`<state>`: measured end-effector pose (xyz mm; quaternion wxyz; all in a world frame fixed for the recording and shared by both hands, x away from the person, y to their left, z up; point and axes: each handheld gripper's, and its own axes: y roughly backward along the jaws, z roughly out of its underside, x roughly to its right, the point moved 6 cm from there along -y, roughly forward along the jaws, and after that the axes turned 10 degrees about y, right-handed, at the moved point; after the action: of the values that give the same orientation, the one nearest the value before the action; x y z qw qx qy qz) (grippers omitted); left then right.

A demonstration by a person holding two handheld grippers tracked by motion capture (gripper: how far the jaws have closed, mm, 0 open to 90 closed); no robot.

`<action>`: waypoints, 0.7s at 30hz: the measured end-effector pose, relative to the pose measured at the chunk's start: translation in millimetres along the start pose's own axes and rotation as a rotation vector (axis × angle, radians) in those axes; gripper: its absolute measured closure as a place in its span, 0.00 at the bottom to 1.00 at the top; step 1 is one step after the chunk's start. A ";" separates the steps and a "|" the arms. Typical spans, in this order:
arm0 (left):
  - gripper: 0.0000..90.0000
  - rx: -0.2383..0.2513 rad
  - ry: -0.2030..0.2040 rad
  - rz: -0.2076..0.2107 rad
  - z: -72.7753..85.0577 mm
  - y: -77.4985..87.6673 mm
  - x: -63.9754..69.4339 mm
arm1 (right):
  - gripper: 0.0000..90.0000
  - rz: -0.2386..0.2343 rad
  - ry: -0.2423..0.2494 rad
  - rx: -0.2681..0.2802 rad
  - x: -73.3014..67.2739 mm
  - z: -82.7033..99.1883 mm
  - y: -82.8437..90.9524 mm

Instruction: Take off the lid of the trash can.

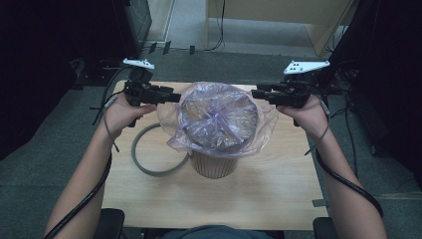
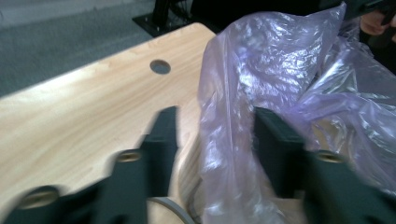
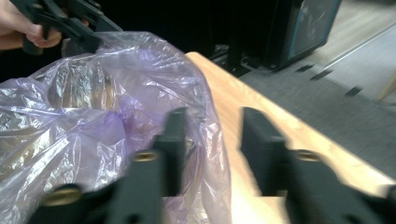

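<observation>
A ribbed beige bin (image 1: 213, 167) stands in the middle of the wooden table (image 1: 278, 194), with a thin purple plastic bag (image 1: 219, 117) draped over its mouth. At the bag's left rim my left gripper (image 1: 175, 96) is held level; in the left gripper view its jaws (image 2: 217, 123) stand apart with a fold of the bag (image 2: 280, 70) between them, not pinched. My right gripper (image 1: 255, 93) is at the bag's right rim. In the right gripper view its jaws (image 3: 212, 121) are apart too, and the bag's edge (image 3: 93, 102) hangs loose between them.
A grey ring (image 1: 144, 167) lies flat on the table left of the bin. A round hole (image 2: 160, 66) is cut in the tabletop near its far edge. Dark cabinets flank the table on both sides, and grey carpet lies beyond it.
</observation>
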<state>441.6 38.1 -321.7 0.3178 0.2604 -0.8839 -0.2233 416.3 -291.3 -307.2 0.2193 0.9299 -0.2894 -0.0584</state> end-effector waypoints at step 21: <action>0.98 -0.039 0.085 -0.019 8.9 -45.8 -18.6 | 1.00 0.000 -0.108 -0.168 15.7 48.2 -42.7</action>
<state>462.4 16.4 -361.8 0.3579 0.2718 -0.8626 -0.2325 439.8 -286.7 -369.0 0.2805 0.9038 -0.2948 -0.1326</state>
